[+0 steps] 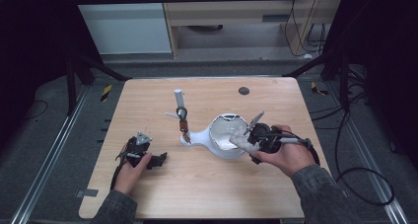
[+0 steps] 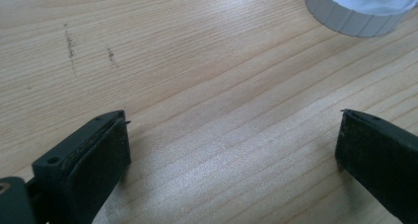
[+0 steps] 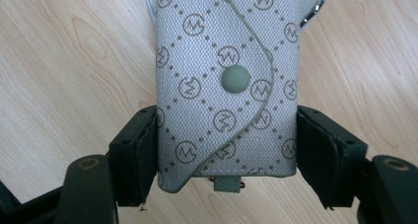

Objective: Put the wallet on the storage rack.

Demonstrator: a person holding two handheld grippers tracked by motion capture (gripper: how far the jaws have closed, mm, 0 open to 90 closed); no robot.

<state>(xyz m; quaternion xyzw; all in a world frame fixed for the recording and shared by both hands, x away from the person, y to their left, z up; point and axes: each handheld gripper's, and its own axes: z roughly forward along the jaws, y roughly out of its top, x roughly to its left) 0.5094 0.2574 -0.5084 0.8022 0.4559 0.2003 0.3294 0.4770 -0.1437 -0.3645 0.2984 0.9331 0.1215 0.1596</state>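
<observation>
Two tongs, right (image 3: 226,155) gripping one grey pouch (image 3: 226,81); one white bowl (image 1: 224,137).

A light wooden table (image 1: 207,184) is seen, with a small dark round mark (image 1: 243,91) near its far edge. A white stand (image 1: 197,137) with an upright post is set near the middle, and a white bowl-shaped shell (image 1: 224,135) is placed just to its right. The left gripper (image 1: 160,160) is rested on the near left part.

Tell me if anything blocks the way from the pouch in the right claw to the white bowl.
Nothing visible does. The right claw is shut on the grey patterned pouch, right at the rim of the white bowl; the bowl's opening looks clear beside it.
</observation>
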